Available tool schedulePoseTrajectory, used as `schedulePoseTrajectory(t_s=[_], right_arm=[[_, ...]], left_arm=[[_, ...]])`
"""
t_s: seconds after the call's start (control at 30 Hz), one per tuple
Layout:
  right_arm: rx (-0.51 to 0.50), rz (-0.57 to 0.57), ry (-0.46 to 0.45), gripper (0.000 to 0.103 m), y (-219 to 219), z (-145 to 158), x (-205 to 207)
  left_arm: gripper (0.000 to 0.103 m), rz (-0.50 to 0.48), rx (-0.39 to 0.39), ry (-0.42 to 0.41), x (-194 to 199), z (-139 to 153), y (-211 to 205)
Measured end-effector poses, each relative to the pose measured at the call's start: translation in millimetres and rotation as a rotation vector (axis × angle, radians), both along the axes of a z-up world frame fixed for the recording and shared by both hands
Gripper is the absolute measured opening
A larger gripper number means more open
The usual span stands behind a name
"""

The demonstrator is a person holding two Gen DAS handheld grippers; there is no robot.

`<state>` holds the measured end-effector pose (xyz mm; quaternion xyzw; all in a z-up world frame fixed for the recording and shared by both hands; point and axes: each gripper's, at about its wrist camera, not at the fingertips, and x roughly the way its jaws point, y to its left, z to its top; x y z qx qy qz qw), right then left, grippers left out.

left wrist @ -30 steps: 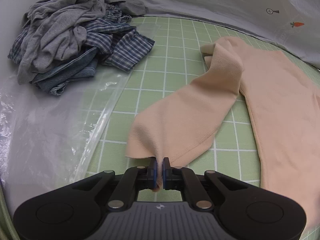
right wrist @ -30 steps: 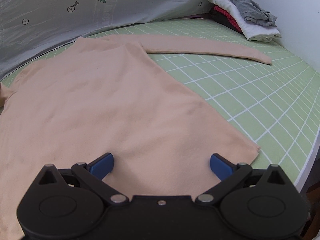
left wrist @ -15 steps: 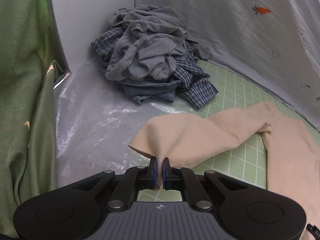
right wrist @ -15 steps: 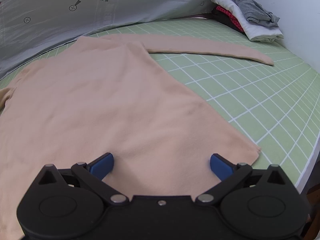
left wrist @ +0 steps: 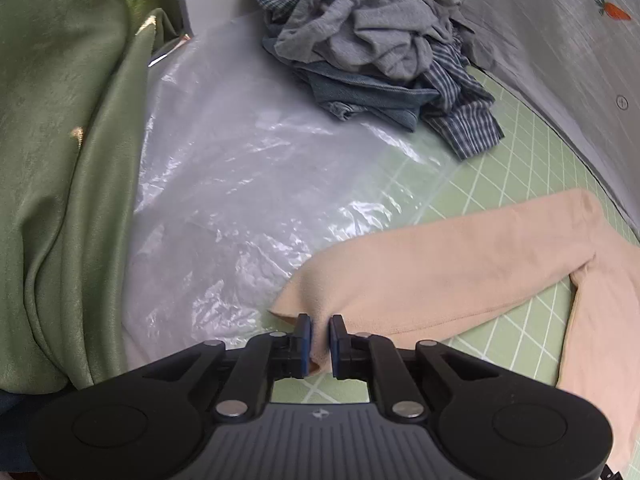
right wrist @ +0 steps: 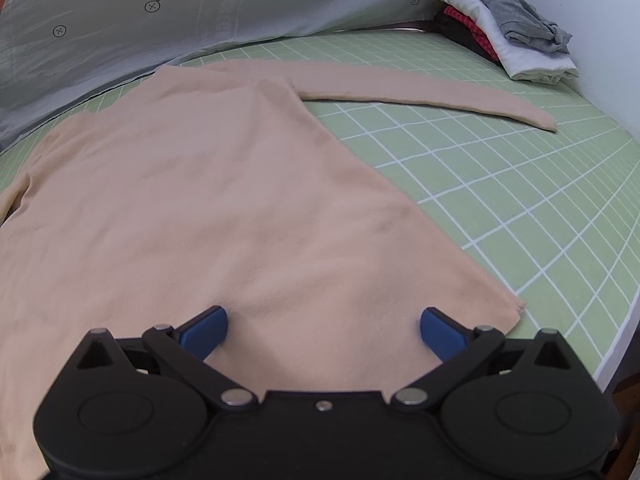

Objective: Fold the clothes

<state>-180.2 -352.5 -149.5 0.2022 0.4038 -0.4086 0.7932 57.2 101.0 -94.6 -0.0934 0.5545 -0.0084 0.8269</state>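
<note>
The left gripper [left wrist: 319,334] has its blue pads narrowed on the cuff end of a peach sleeve [left wrist: 440,276], a fold of cloth caught in the small gap between them. From there the sleeve runs out toward two o'clock and joins the body of the peach sweater [right wrist: 192,208] at the right edge of the left view. The cuff lies just beside a crinkled sheet of clear plastic [left wrist: 240,184], which spreads toward eleven o'clock. At one o'clock sits a heap of unfolded clothes [left wrist: 376,40], grey, denim and plaid. A green curtain [left wrist: 60,160] hangs at nine o'clock.

The right gripper [right wrist: 323,332] hovers low over the sweater's hem, fingers spread wide with nothing between them. The sweater lies flat on the green grid mat [right wrist: 520,200], its other sleeve [right wrist: 432,98] stretched toward one o'clock. A folded stack of clothes [right wrist: 508,40] rests at two o'clock, by the wall
</note>
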Motion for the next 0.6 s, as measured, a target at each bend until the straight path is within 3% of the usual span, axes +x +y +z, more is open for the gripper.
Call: schedulePoseTrajectory(t_s=[0.13, 0.2, 0.37, 0.43, 0.57, 0.6], right_arm=[[-0.007, -0.027, -0.027, 0.103, -8, 8, -14], [-0.020, -0.051, -0.023, 0.103, -14, 8, -21], [-0.012, -0.076, 0.001, 0.103, -31, 0, -33], [-0.017, -0.064, -0.009, 0.103, -31, -2, -35], [-0.040, -0.052, -0.023, 0.103, -27, -4, -37], [-0.045, -0.053, -0.026, 0.103, -26, -4, -37]], left_arm=[[0.044, -0.037, 0.041, -0.025, -4, 1, -12], [0.053, -0.044, 0.058, -0.014, 1, -3, -15], [0.057, -0.053, 0.081, 0.045, 8, -19, -23], [0.074, -0.046, 0.118, 0.062, 10, -26, -27], [0.079, -0.048, 0.211, 0.080, 11, -40, -37], [0.087, -0.046, 0.216, 0.075, 12, -41, -38]])
